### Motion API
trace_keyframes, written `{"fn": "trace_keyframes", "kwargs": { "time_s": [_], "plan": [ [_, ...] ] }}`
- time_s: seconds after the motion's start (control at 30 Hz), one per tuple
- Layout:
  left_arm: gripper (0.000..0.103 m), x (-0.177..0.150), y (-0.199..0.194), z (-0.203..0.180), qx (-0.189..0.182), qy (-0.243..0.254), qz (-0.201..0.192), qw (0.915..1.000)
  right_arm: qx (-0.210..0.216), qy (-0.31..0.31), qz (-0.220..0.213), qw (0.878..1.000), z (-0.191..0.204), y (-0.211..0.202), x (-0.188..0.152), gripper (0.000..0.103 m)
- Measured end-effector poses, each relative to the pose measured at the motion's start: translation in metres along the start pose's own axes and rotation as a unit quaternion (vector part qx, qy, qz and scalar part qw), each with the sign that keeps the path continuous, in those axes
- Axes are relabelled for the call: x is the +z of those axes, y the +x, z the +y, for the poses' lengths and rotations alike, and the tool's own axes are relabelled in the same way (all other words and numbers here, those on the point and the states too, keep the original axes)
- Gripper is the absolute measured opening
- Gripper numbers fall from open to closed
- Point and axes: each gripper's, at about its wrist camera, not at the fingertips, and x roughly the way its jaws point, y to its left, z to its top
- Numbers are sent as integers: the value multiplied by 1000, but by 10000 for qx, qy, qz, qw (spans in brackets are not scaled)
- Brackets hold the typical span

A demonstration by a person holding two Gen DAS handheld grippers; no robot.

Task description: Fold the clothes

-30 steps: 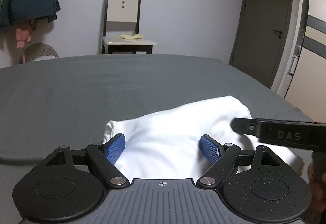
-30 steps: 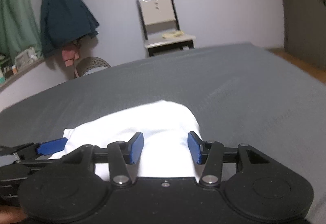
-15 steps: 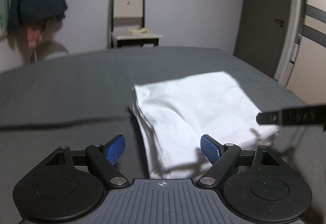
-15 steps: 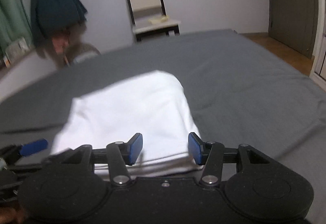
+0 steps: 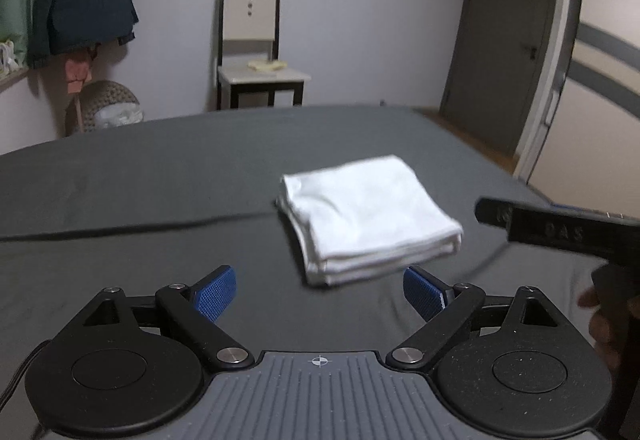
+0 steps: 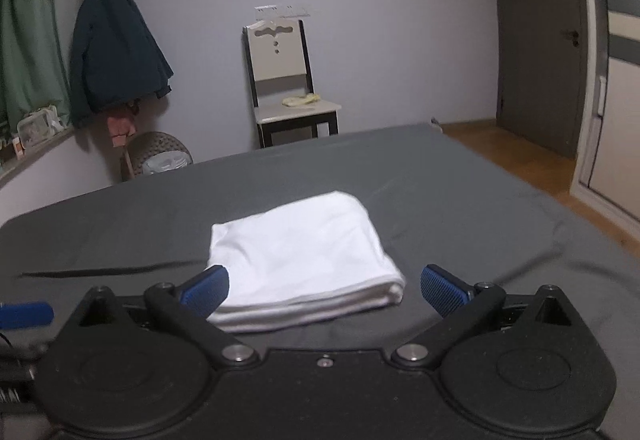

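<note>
Left wrist view. Left claw (image 5: pixel 319 292): spread wide, nothing held between the blue pads (image 5: pixel 213 292). Folded white garment (image 5: pixel 368 213): laid flat on the grey bed (image 5: pixel 140 191), just ahead of the claw and offset toward its right pad, apart from both pads; layered edges are turned toward the camera. Right claw (image 5: pixel 560 228): seen side-on at the right edge of the picture, beside the garment's right side; its opening cannot be told here. A hand (image 5: pixel 608 324) is partly shown beneath it.

Right wrist view. Right claw (image 6: pixel 325 290): spread wide, empty. Garment (image 6: pixel 300 260): set directly ahead on the bed (image 6: pixel 460 191), its near edge lying between the two pads (image 6: pixel 440 290); contact with the left pad cannot be told. Chair (image 6: pixel 286 79): stood against the far wall, beyond the bed's far edge.
</note>
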Motion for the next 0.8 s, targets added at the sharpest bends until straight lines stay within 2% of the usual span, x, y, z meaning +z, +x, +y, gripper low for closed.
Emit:
{"fn": "trace_keyframes", "kwargs": {
  "time_s": [0.1, 0.17, 0.23, 0.3, 0.4, 0.47, 0.6, 0.63, 0.7, 0.8],
  "plan": [
    [91, -4, -13, 2, 153, -87, 118, 9998, -119, 62, -223, 9997, 9, -15, -7, 103],
    [91, -4, -18, 1, 457, -68, 212, 9987, -210, 53, -486, 9986, 13, -25, -13, 103],
    [92, -4, -22, -3, 719, 15, 274, 9970, -120, -30, -538, 9985, 17, -32, -16, 103],
    [91, -3, -24, -6, 839, 113, 308, 9959, 10, -184, -426, 9989, 23, -36, -17, 103],
    [92, -1, -25, -8, 944, 347, 414, 9941, 144, -315, 9, 9994, 24, -39, -16, 103],
    [92, -2, -29, -7, 1011, 356, 341, 9937, 279, -433, 261, 9983, 24, -40, -12, 103],
    [92, -3, -31, -9, 1230, 498, 545, 9897, 232, -215, 42, 9995, 18, -46, -9, 103],
    [92, -3, -30, -10, 1276, 538, 623, 9884, 235, -136, 107, 9996, 17, -44, -10, 103],
    [92, -4, -29, -9, 1138, 542, 703, 9895, 171, -26, 311, 9994, 16, -37, -13, 103],
    [91, -5, -28, -8, 920, 400, 709, 9924, -145, -2, 533, 9985, 17, -24, -17, 103]
  ]
}}
